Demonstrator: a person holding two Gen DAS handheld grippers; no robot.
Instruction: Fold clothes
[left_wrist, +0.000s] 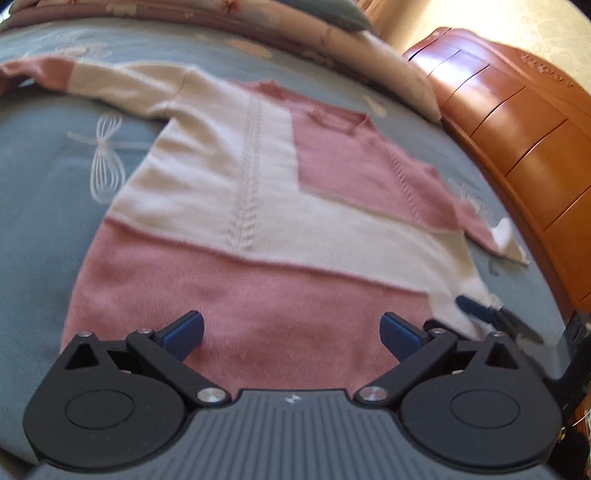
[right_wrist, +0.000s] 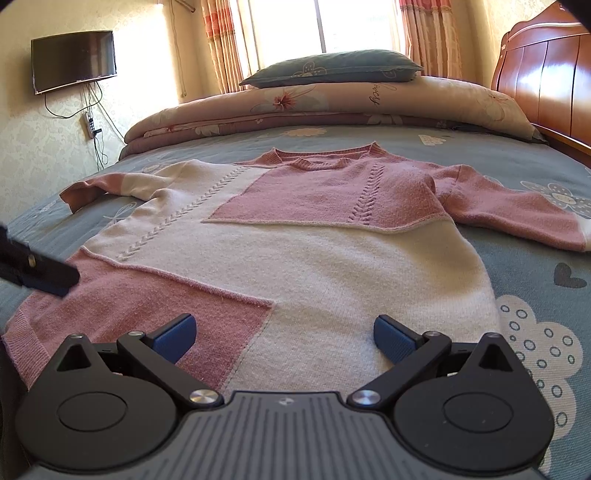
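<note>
Now | sweater (right_wrist: 295, 251): pink-and-cream knit, cable ribs, flat on bedspread (right_wrist: 535, 280), sleeves spread | left gripper (left_wrist: 291, 334), right gripper (right_wrist: 283, 338): jaws apart, empty, probably just above hem | wooden headboard (right_wrist: 546, 70), folded quilt (right_wrist: 332, 103) beyond.

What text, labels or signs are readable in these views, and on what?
Cursive word on the folded quilt: too distorted to read.
Small mark on each gripper's grey body: a logo, no letters.
Carved marks on the wooden headboard: blurred.
Nothing on the sweater.
</note>
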